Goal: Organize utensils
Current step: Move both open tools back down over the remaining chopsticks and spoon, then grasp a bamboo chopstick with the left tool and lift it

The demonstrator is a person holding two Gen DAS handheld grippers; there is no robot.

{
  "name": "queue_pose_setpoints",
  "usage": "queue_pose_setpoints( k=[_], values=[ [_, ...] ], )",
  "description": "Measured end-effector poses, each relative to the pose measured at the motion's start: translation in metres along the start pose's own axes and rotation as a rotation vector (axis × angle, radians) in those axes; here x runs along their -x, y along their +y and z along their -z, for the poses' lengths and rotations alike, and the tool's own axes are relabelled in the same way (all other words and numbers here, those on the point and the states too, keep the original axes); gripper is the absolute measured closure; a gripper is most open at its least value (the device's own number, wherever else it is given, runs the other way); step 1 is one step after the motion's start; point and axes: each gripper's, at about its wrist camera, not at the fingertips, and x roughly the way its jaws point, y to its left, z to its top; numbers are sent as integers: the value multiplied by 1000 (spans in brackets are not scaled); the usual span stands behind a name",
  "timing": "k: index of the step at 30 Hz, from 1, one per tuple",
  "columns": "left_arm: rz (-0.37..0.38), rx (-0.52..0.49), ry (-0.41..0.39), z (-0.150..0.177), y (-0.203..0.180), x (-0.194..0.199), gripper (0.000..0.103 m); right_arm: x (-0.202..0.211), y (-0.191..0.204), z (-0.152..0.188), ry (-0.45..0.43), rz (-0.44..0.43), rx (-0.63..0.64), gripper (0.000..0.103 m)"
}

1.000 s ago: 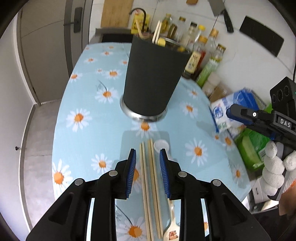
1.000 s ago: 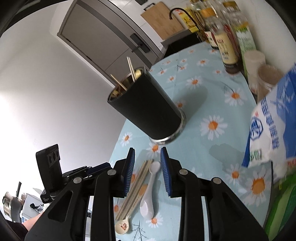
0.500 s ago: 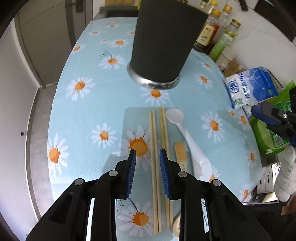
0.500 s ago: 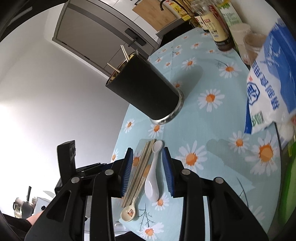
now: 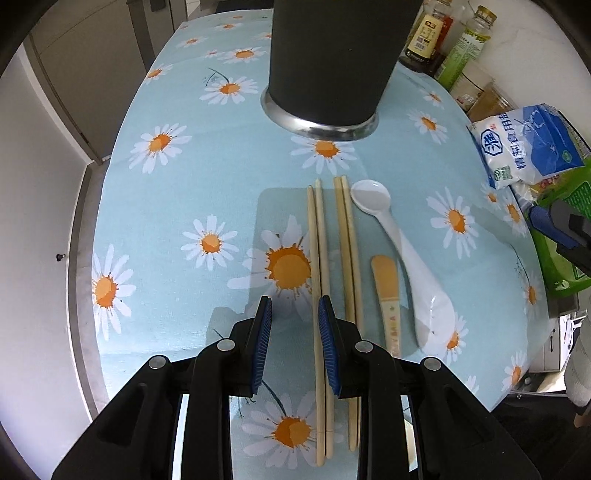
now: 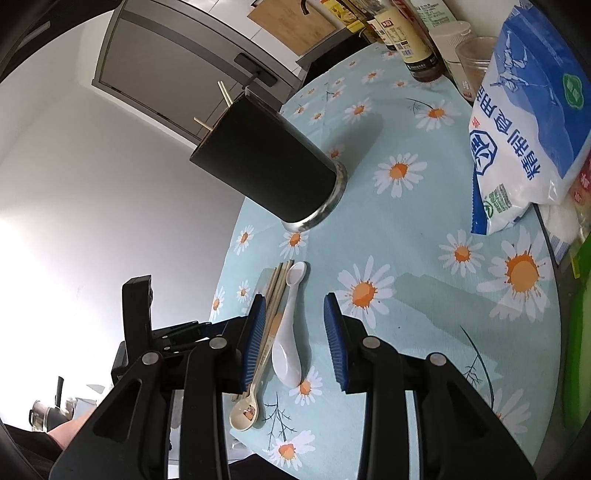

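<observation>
Two pairs of wooden chopsticks [image 5: 320,280] lie side by side on the daisy tablecloth [image 5: 177,206], with a white spoon [image 5: 402,254] and a beige spoon [image 5: 388,295] to their right. A black utensil holder [image 5: 332,55] stands beyond them and holds chopsticks [image 6: 223,94]. My left gripper [image 5: 294,338] is open above the near part of the left pair, its right pad over them. My right gripper [image 6: 294,338] is open above the white spoon [image 6: 286,343]; the beige spoon [image 6: 245,408] and chopsticks [image 6: 275,291] lie just left of it.
Sauce bottles [image 5: 428,33] and jars stand at the back right. A blue and white salt bag [image 5: 528,144] and a green packet [image 5: 565,236] lie at the right edge. The table's left edge drops to the floor [image 5: 79,206].
Both grippers have drawn back and risen from the holder. The left gripper has shifted left of the chopsticks. The right gripper has opened wider and now sits over the white spoon.
</observation>
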Motion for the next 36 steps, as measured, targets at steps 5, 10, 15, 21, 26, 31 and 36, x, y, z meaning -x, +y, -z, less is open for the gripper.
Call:
queue_pose_setpoints(
  k=[5, 10, 15, 21, 26, 31, 36],
  values=[
    [-2, 1, 20, -3, 1, -1, 78, 1, 0, 0, -2, -6, 1, 69],
    [-29, -5, 60, -7, -6, -5, 79, -1, 0, -2, 3, -13, 2, 69],
    [-73, -1, 106, -15, -15, -7, 79, 0, -4, -5, -1, -15, -13, 69],
    [-96, -35, 141, -21, -20, -7, 82, 2, -8, -4, -5, -6, -18, 69],
    [-99, -25, 165, -31, -18, -9, 86, 9, -8, -4, 4, -3, -18, 69],
    [-87, -19, 184, -35, -16, -10, 97, 5, -4, -5, 27, 22, 9, 69],
    [-49, 12, 182, -34, -4, -10, 99, 3, 8, -4, 45, 38, 34, 69]
  ],
)
